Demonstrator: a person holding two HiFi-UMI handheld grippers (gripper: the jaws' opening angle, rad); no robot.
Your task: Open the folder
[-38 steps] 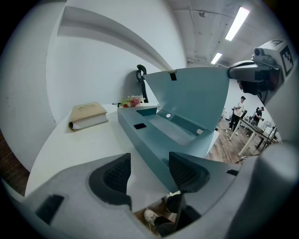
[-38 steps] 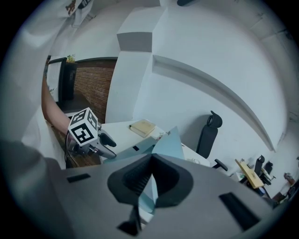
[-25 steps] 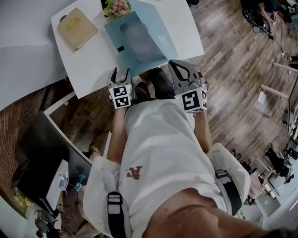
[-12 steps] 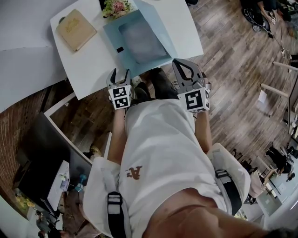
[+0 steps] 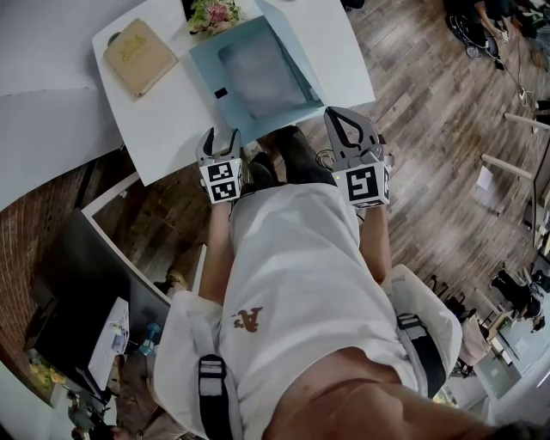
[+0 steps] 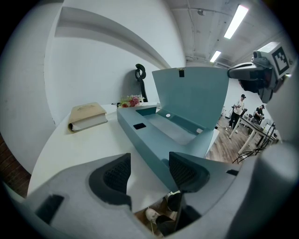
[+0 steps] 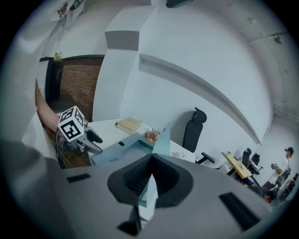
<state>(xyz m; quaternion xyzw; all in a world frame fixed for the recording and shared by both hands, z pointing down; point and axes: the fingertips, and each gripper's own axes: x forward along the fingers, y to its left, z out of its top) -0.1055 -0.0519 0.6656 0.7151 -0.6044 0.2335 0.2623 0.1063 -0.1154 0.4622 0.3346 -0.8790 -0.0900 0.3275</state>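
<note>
A: Where is the folder (image 5: 258, 82)?

B: On the white table (image 5: 163, 129), toward its near right part. It is teal and box-like, and the tray lies flat. The cover (image 6: 194, 95) is lifted and stands steeply up from the far side, with its inner face toward the left gripper view.

A: Right gripper (image 7: 150, 179)?

B: Its jaws are pinched together on the free edge of the cover. In its own view a thin teal sheet runs between the dark pads and on up toward the tray. From the head view the tips sit at the folder's near right corner, just off the table edge.

A: Left gripper (image 6: 149, 172)?

B: Its jaws are wide apart and hold nothing. It hangs at the near edge of the table, just beside the folder's near left corner. That corner and a strip of bare table show past the gap, but neither pad touches them.

A: Anything else on the table?

B: A tan book (image 5: 140, 54) lies closed at the far left, well apart from the folder. A small bunch of flowers (image 5: 215, 13) sits at the far edge, just behind the folder.

A: Beyond the table?

B: A black chair (image 7: 194, 126) stands behind it, against a white wall.
</note>
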